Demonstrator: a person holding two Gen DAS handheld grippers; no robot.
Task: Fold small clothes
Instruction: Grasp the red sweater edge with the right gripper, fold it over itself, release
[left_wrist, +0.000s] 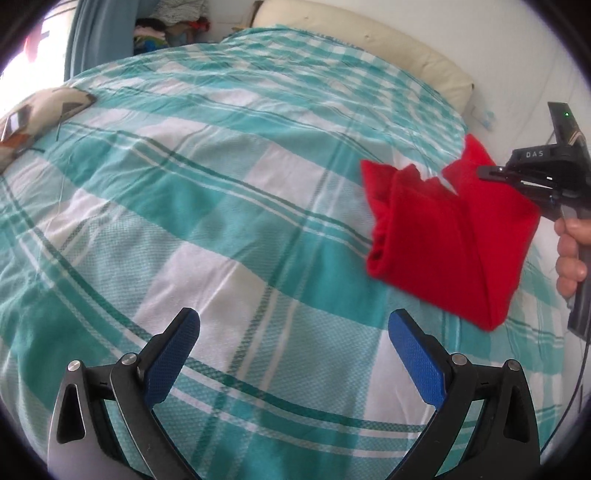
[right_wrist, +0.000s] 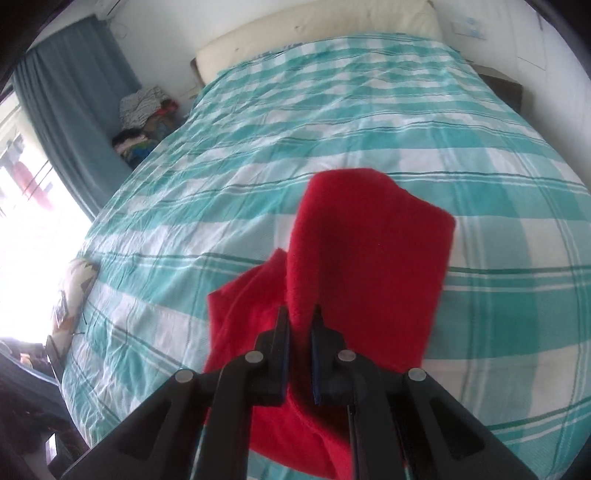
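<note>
Soft red fleece garment (right_wrist: 369, 258) hangs lengthwise ahead of the right gripper (right_wrist: 300, 317) — jaws pinched on its fold; left gripper (left_wrist: 293, 325) gapes, empty.

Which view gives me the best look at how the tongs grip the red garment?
The right wrist view: the right tongs sit shut on a pinched ridge of the red garment, seen close up. The left wrist view shows the garment from the side, hanging folded over the checked bedspread, with the left tongs open and empty.
</note>
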